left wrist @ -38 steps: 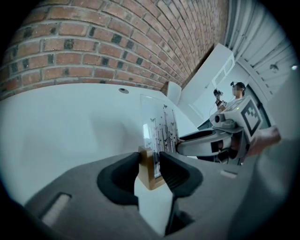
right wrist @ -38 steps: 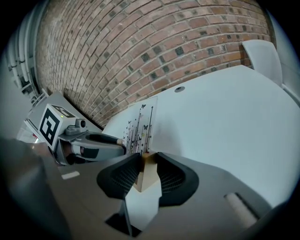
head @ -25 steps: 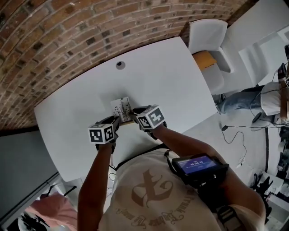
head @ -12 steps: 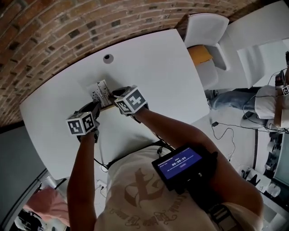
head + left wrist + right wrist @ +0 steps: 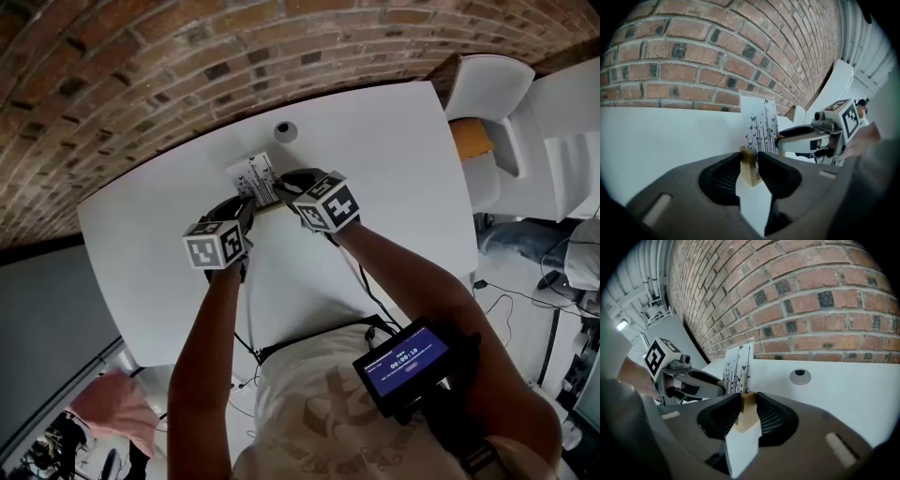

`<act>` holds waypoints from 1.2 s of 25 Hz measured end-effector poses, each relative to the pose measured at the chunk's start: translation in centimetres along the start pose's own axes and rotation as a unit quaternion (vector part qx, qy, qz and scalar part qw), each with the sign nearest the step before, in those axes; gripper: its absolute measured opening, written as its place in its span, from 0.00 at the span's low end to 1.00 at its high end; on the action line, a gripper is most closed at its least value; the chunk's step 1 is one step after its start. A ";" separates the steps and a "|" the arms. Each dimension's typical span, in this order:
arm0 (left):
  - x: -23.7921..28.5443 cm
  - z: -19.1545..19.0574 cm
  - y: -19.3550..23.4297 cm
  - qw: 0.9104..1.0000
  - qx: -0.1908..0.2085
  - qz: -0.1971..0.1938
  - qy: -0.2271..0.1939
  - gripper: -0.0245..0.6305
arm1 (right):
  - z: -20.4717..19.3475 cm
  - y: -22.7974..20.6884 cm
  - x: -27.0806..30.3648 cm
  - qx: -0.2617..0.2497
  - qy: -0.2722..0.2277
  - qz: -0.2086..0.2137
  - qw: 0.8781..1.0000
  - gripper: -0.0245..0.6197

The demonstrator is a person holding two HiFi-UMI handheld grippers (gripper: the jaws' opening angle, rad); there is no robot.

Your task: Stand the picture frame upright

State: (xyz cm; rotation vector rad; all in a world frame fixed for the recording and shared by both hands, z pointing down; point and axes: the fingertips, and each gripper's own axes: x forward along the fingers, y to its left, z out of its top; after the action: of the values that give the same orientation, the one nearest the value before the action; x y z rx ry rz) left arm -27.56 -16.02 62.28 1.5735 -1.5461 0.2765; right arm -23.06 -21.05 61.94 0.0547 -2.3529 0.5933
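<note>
And the picture frame (image 5: 251, 176) has been carried up the white table (image 5: 394, 141). A second ago it was seen well short of the round cable hole (image 5: 286, 131). Now it is found just below and left of that hole, in the upper middle of the head view, close to the brick wall (image 5: 141, 56).

The left gripper (image 5: 247, 208) is clamped, jaws partly closed, on one end of the wooden bottom rail (image 5: 749, 164). The right gripper (image 5: 281, 189) is clamped the same way on the other end, with its pads pressed to the wood in the right gripper view. Both holds have been kept through the move, and no loosening is seen.

In both gripper views the printed face, butterflies on thin stems, is shown rising straight up above the jaws. So the frame is already held upright, not lying flat. Whether its base is touching the table cannot be told, as the underside of the rail is masked by the jaws.

For the task, the raising looks done and only the placing is judged to be left. The frame should be settled on the table and its balance tested before either grip is eased. No back stand can be made out from here, so a topple on release is the risk to be watched.
</note>
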 end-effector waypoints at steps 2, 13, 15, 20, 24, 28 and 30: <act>0.8 0.9 0.6 1.000 0.006 -0.002 -0.003 0.22 | 0.9 -0.9 0.6 -0.011 -0.006 -0.003 1.000 0.22; 3.7 5.0 3.9 0.999 0.041 0.005 -0.012 0.20 | 5.2 -4.3 3.5 -0.048 -0.036 -0.010 0.998 0.22; 4.1 5.7 4.4 0.999 0.050 0.007 -0.016 0.20 | 5.9 -4.9 3.9 -0.056 -0.041 -0.013 0.998 0.22; 5.3 8.1 5.8 0.995 0.092 0.033 -0.037 0.20 | 7.6 -6.5 5.2 -0.074 -0.069 -0.026 0.994 0.22; 5.9 9.0 6.5 0.988 0.133 0.059 -0.048 0.19 | 8.2 -7.1 5.9 -0.108 -0.080 -0.039 0.990 0.22; 6.5 9.7 7.2 0.985 0.143 0.074 -0.058 0.19 | 8.9 -7.9 6.6 -0.146 -0.079 -0.050 0.985 0.22; 6.6 9.9 7.3 0.984 0.144 0.081 -0.062 0.18 | 9.1 -8.1 6.8 -0.158 -0.078 -0.051 0.983 0.22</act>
State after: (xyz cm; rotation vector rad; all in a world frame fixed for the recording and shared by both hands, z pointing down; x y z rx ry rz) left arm -36.86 -26.29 64.18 1.7135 -1.7979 0.5203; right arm -32.29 -31.38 63.69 0.0786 -2.5513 0.1670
